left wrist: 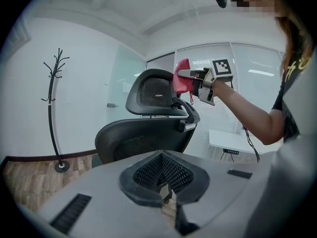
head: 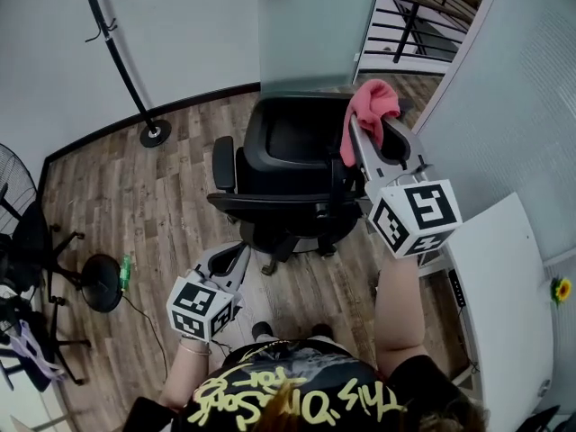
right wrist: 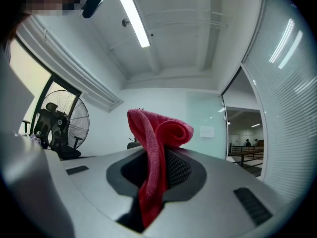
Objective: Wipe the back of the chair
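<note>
A black mesh office chair (head: 286, 174) stands on the wood floor, its back towards me. In the left gripper view its headrest (left wrist: 152, 92) rises above the backrest (left wrist: 141, 140). My right gripper (head: 362, 131) is shut on a red cloth (head: 371, 113), held at the upper right edge of the headrest. That cloth (right wrist: 154, 155) hangs folded between the jaws in the right gripper view, and the cloth (left wrist: 182, 78) also shows beside the headrest. My left gripper (head: 239, 256) is low, near the chair's base, shut on nothing.
A white desk (head: 504, 286) lies at the right with a yellow flower (head: 561, 288) on it. A coat stand (head: 121, 57) is at the back left, and a standing fan (head: 18, 196) with dark stools at the left. Frosted glass walls rise behind and to the right.
</note>
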Demonstrator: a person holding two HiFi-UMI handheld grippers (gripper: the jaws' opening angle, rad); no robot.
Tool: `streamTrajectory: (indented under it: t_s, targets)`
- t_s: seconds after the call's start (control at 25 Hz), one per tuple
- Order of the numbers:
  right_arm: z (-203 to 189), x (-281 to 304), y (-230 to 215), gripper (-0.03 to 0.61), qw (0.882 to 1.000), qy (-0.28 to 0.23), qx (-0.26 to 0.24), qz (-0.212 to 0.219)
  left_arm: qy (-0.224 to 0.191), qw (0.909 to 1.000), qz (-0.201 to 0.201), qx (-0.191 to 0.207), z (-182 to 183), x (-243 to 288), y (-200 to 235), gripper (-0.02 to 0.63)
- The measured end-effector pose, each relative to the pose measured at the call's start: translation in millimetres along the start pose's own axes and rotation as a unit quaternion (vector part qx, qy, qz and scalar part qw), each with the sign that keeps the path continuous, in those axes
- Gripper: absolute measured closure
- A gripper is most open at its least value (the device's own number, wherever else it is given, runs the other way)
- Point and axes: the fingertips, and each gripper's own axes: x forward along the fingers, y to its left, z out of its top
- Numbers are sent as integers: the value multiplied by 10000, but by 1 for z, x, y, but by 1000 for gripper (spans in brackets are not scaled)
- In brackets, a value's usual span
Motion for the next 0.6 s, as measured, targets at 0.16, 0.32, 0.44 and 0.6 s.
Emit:
streamTrajectory:
  t_s: [0.16,0.32,0.44,0.6]
  targets:
    - [-1,10,12,515,9997,119,-155,-152,26,9999,-116,38,-1,0,5,621]
    - [0,13,18,515,9990,219,-185,-337,39,9997,-219,50,-4,-3,9,621]
    - [0,19,29,515,9989,268,-193,-334,48,9997,-248,43,-7,-7,13,620]
    - [-3,28,45,515,9980,351,-331,-405,41,9996,-262,35,-11,-13,20,621]
